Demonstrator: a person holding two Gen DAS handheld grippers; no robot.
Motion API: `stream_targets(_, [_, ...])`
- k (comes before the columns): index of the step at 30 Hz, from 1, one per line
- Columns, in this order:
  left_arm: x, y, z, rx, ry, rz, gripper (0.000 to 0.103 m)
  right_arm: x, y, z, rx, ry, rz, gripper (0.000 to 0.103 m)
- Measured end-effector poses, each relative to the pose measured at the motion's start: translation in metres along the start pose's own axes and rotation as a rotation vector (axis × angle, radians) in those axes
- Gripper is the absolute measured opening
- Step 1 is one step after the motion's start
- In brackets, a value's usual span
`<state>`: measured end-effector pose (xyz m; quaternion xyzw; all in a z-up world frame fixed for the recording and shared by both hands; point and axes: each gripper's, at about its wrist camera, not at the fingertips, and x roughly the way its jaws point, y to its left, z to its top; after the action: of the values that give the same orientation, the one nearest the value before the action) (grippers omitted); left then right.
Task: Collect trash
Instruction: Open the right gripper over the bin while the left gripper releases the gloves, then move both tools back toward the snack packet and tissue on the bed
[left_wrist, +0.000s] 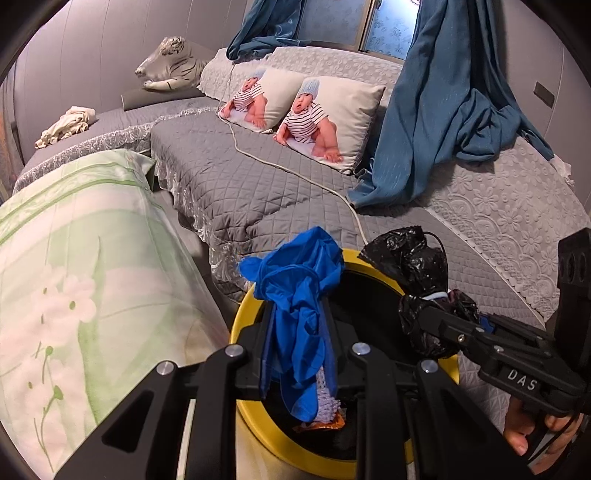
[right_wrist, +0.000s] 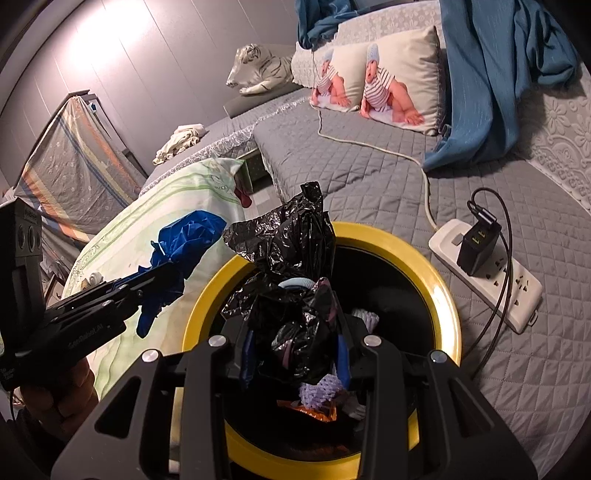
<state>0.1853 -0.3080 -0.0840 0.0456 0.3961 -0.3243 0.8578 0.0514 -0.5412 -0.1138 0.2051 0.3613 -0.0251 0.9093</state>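
Observation:
A yellow-rimmed black bin (left_wrist: 245, 314) (right_wrist: 439, 295) stands against the grey quilted bed. My left gripper (left_wrist: 299, 332) (right_wrist: 166, 273) is shut on a crumpled blue glove (left_wrist: 299, 306) (right_wrist: 188, 236), held over the bin's left rim. Over the bin's mouth, my right gripper (right_wrist: 295, 332) (left_wrist: 424, 314) is shut on a scrunched black plastic bag (right_wrist: 295, 240) (left_wrist: 410, 258). Inside the bin lie an orange wrapper (right_wrist: 314, 410) and a purple foam net (right_wrist: 317, 391). A hand shows under each gripper's handle.
A white power strip (right_wrist: 487, 273) with a black charger (right_wrist: 476, 247) and cables lies on the bed right of the bin. A green floral pillow (left_wrist: 74, 277) is on the left. Baby-print pillows (left_wrist: 325, 118), a blue curtain (left_wrist: 443, 110) and a plush tiger (left_wrist: 170, 62) are further back.

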Motion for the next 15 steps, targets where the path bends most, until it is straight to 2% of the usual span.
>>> stream_targets(7, [0.001,0.006,0.0,-0.024,0.005,0.008,0.023,0.004,-0.004,0.0,0.016,0.016,-0.002,0.036])
stream_targets(10, [-0.001,0.01,0.001,-0.038,0.0,0.018,0.037,0.005,-0.008,0.0,0.027,0.019,-0.02,0.04])
stream_targets(15, [-0.007,0.016,0.001,-0.059,-0.024,0.034,0.065,0.002,-0.015,0.002,0.055,0.007,-0.053,0.058])
